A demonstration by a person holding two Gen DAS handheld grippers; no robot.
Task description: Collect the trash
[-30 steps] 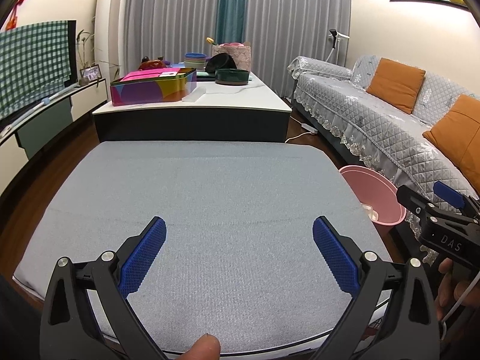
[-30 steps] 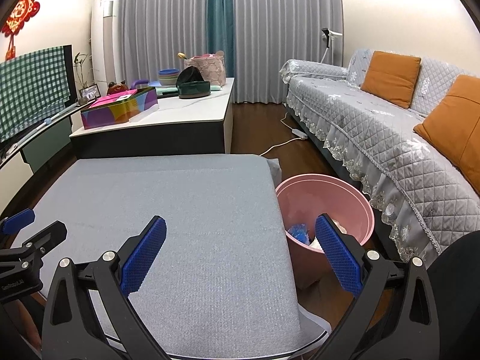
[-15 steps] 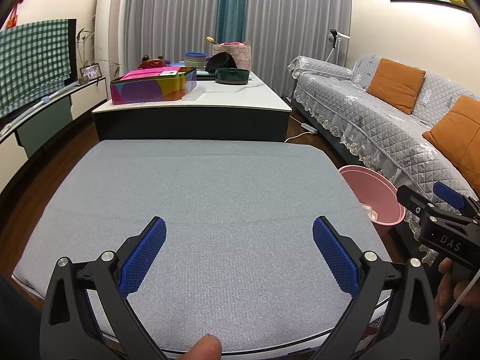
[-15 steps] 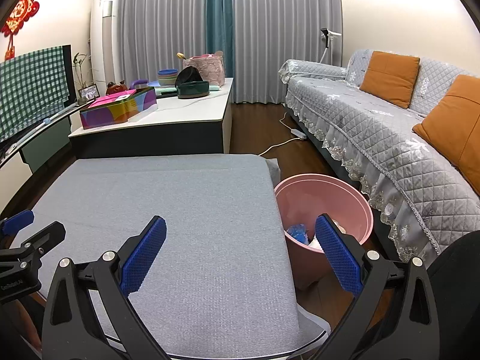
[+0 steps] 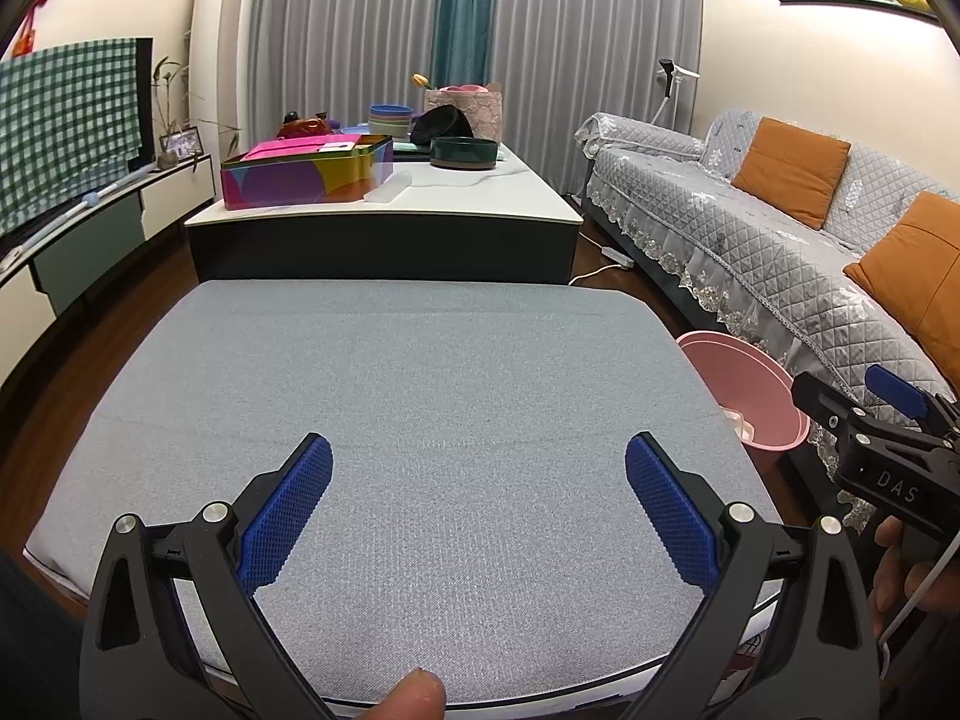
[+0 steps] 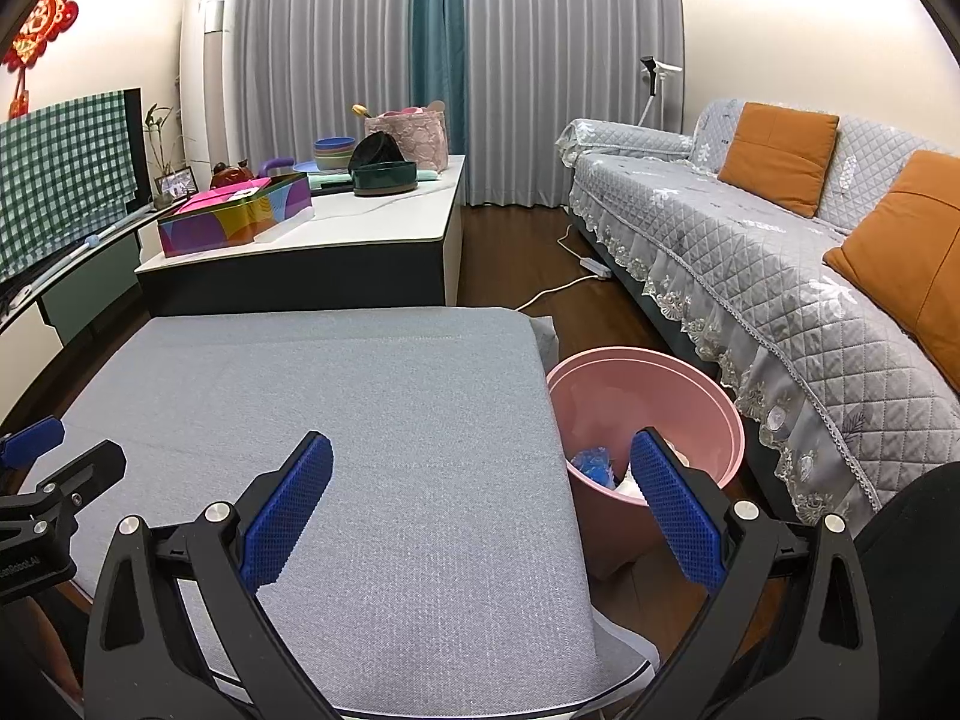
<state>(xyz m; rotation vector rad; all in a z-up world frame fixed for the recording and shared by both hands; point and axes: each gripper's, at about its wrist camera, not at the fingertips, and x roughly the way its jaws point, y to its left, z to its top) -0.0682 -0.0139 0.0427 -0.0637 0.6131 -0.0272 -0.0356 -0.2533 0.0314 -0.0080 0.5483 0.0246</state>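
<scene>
1. Left wrist view: left gripper (image 5: 479, 504) fills the lower frame, blue pads (image 5: 288, 510) spread wide, nothing between them. It hovers over the grey mat (image 5: 420, 372), frame centre.
2. Same view, right edge: the right gripper (image 5: 864, 426) shows as a black body with a blue tip, a hand (image 5: 900, 570) gripping its handle. Pink bin (image 5: 744, 390) sits on the floor just off the mat's right edge, centre right.
3. Right wrist view: right gripper (image 6: 480, 504) jaws also wide apart and empty — left finger over the mat (image 6: 336, 396), right finger over the bin (image 6: 648, 378).
4. Trash (image 6: 594, 465) is inside the bin, lower centre-right — a blue crumpled piece beside something white.
5. Background: coffee table (image 6: 384, 222) with a colourful box (image 6: 234, 213) at upper left; grey sofa (image 6: 750, 276) with orange cushions (image 6: 777, 153) on the right.
</scene>
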